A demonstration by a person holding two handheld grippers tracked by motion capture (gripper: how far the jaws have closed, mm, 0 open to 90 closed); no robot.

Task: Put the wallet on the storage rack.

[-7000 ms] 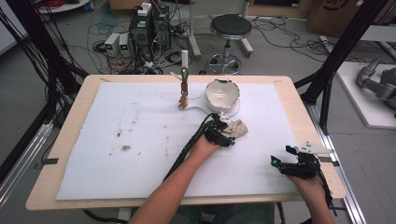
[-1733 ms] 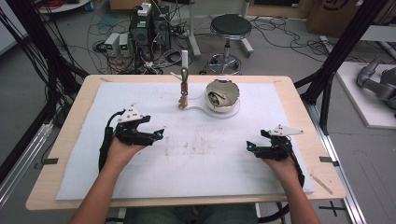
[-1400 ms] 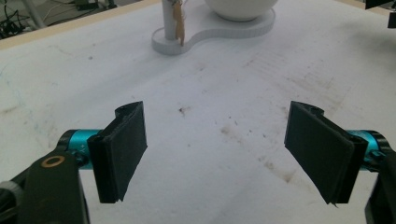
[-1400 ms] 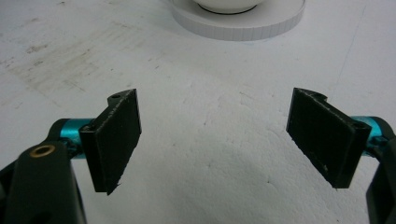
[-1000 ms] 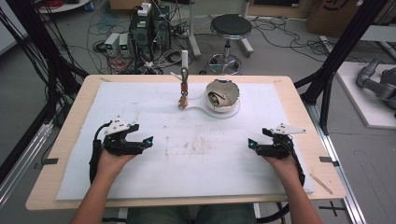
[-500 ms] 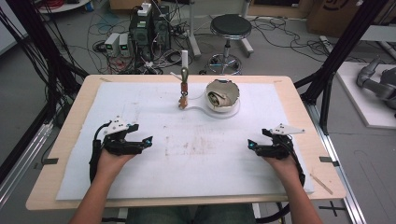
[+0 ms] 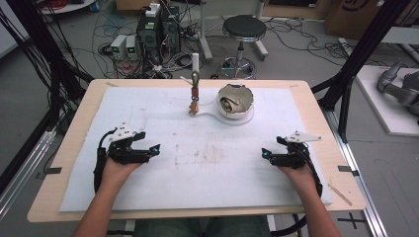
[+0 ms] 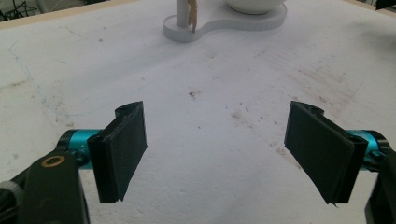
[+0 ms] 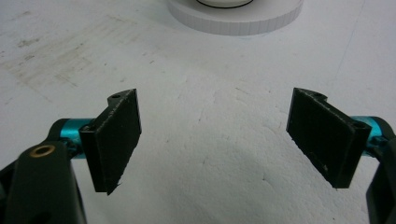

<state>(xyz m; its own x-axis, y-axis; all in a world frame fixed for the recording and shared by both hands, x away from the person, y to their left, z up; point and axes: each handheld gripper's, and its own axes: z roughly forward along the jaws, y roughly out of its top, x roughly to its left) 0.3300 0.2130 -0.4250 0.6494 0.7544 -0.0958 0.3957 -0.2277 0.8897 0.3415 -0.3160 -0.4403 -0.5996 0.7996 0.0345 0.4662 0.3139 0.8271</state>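
Both grippers rest low on the white sheet (image 7: 212, 197) that covers the surface, one at each side, pointing inward. The left gripper (image 7: 148, 150) has its fingers (image 8: 122, 149) spread wide with nothing between them, and the right gripper (image 7: 269, 154) likewise holds its fingers (image 9: 116, 137) wide and empty. Well apart from both, at the far middle of the sheet, sits the bowl (image 7: 236, 98) on its white stand (image 7: 232, 117), with a crumpled cloth (image 7: 232, 102) tucked inside. A thin post (image 7: 195, 79) rises from the stand's left end, with a small brown thing hanging on it that is too small to make out.

By my reading, the hands are parked at rest and the wiping work looks finished, since the cloth lies in the bowl. The faint brownish smears (image 7: 205, 153) in the middle of the sheet may be old stains rather than loose dirt. To do this step well, keep both grippers flat and quiet, fingers open, clear of the stand. If more wiping is wanted, the nearer gripper should reach for the cloth from above and pinch a raised fold, avoiding the bowl's rim.
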